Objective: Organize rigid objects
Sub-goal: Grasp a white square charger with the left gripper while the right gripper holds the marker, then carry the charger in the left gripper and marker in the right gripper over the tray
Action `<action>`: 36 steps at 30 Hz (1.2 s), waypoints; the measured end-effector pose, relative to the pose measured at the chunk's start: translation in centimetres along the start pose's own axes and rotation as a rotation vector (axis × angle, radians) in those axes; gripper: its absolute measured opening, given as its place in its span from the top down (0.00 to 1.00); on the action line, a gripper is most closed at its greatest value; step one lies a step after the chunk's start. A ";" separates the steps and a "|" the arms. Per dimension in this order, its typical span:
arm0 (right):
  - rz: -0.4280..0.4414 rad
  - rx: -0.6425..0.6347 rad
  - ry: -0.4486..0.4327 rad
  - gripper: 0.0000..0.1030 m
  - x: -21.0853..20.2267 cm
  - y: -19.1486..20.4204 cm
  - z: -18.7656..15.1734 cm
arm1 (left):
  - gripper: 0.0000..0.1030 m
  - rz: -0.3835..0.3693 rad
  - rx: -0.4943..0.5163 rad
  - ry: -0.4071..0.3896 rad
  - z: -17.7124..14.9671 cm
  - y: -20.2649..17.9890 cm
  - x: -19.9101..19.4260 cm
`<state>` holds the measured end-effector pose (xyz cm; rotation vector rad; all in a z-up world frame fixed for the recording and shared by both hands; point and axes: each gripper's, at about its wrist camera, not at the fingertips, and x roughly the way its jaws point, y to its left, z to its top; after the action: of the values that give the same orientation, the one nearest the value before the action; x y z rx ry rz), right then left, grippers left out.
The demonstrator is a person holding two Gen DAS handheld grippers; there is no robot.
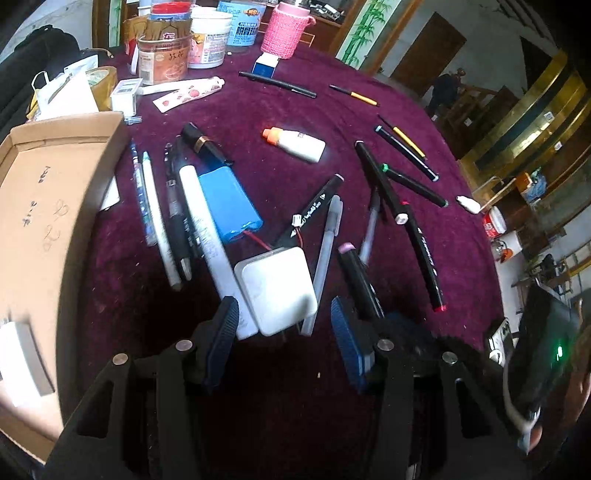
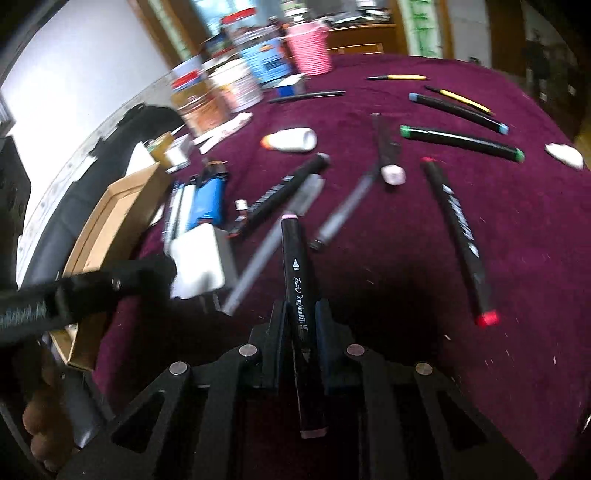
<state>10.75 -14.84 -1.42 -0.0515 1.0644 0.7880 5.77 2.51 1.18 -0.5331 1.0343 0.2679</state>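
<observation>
Desk covered in dark maroon cloth; jars and a pink knitted cup stood along the far edge. An open cardboard box sat at the left edge of the desk.

Left gripper: fingers spread wide, holding nothing, hovering low over a white charger block. The block lay on the cloth, partly over a long white pen and just beside a blue battery pack with red wire. A grey pen lay along the block's right side.

Right gripper: fingers pressed onto a black marker with a pink cap, pinching its barrel near mid-length. The marker pointed forward along the fingers, its capped tip above the cloth; whether it touched the cloth could not be told.

Other markers lay scattered to the right: one with red tip, one with green caps, one with blue caps. A small white bottle with orange cap lay on its side mid-desk.
</observation>
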 end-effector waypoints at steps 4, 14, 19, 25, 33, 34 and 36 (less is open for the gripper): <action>0.029 0.044 -0.009 0.87 0.1 -0.9 -0.3 | 0.51 0.049 0.012 0.024 0.5 -0.8 1.4; 0.019 0.036 -0.037 0.87 0.3 -0.4 -0.6 | 0.55 0.168 0.055 0.057 0.6 -2.0 4.2; 0.023 0.033 -0.019 0.87 0.6 -0.4 -0.6 | 0.56 0.168 0.068 0.033 -0.1 -2.0 3.7; -0.037 -0.030 -0.018 0.86 0.9 0.8 -0.7 | 0.56 0.101 0.062 0.054 -1.7 -1.0 1.5; -0.030 0.010 -0.041 0.87 0.0 1.2 -1.5 | 0.56 0.022 0.040 0.039 -4.6 0.5 -3.1; 0.022 0.041 -0.025 0.87 -0.3 1.4 -1.8 | 0.56 0.007 0.033 0.030 -4.9 0.9 -4.1; 0.077 0.039 -0.027 0.87 -1.0 2.7 -2.2 | 0.56 -0.008 0.022 0.007 -5.3 1.8 -5.7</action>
<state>7.19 -14.28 -0.84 0.0339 1.0605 0.8346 -1.85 1.40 3.50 -0.5186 1.0404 0.2477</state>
